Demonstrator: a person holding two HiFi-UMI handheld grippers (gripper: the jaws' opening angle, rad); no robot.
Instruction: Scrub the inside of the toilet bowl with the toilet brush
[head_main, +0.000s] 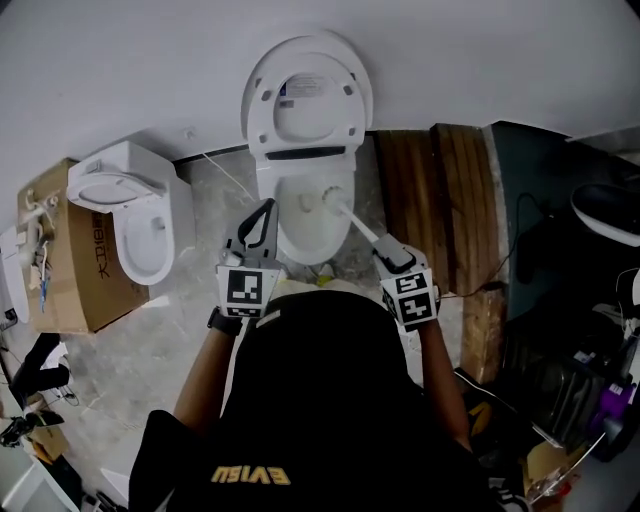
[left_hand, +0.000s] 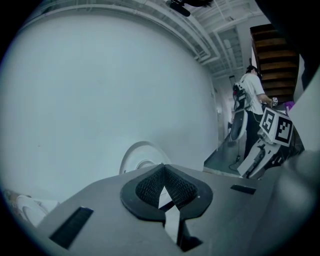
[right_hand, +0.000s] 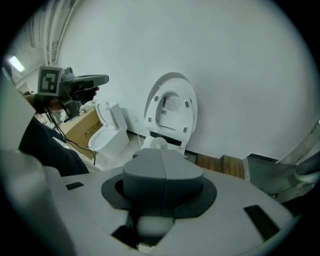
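The white toilet (head_main: 300, 240) stands against the wall with its lid and seat (head_main: 308, 95) raised. The toilet brush (head_main: 325, 203) has its white head inside the bowl, and its handle slants down-right to my right gripper (head_main: 387, 251), which is shut on it. In the right gripper view the brush head (right_hand: 159, 143) shows just beyond the right gripper (right_hand: 162, 165), with the raised lid (right_hand: 171, 112) behind. My left gripper (head_main: 266, 208) hovers at the bowl's left rim, shut and holding nothing. In the left gripper view the left gripper (left_hand: 163, 172) points at the bare wall.
A second toilet (head_main: 140, 225) and a cardboard box (head_main: 62, 262) stand on the left. Wooden planks (head_main: 440, 185) lie to the right of the toilet, with dark clutter (head_main: 590, 390) beyond. A person (left_hand: 254, 97) stands far off in the left gripper view.
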